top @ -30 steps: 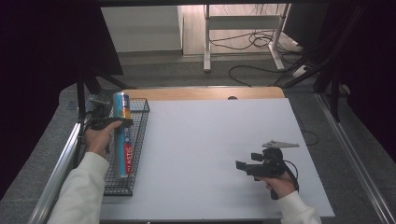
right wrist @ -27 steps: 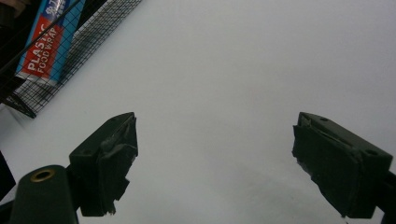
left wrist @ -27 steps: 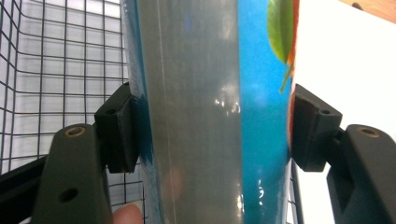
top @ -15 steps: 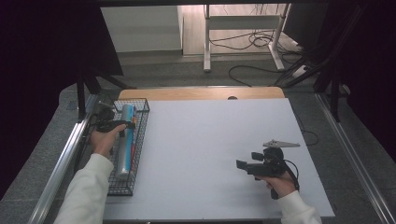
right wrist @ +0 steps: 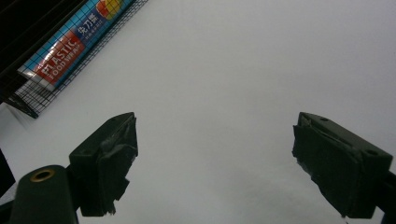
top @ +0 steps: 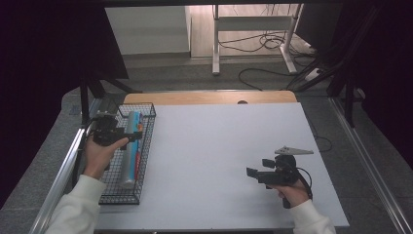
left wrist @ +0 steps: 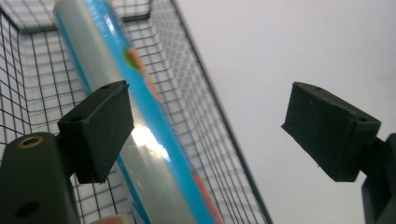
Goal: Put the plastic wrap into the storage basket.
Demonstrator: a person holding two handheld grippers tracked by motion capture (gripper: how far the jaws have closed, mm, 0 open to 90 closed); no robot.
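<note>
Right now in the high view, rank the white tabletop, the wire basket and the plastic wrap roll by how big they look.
1. White tabletop, by far the largest.
2. Wire basket.
3. Plastic wrap roll, lying inside the basket.

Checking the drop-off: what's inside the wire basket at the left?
One roll of plastic food wrap lies lengthwise in the wire basket. The left gripper hovers over it, jaws just opened, covering part of the roll and the basket floor beneath.

From my seat, the white table point(top: 214, 161) lies bare between the wire basket point(top: 146, 141) at its left edge and my right gripper point(top: 258, 175), so a hand passes freely there. The basket's mesh walls hem in the plastic wrap roll point(top: 130, 151) lying inside.
</note>
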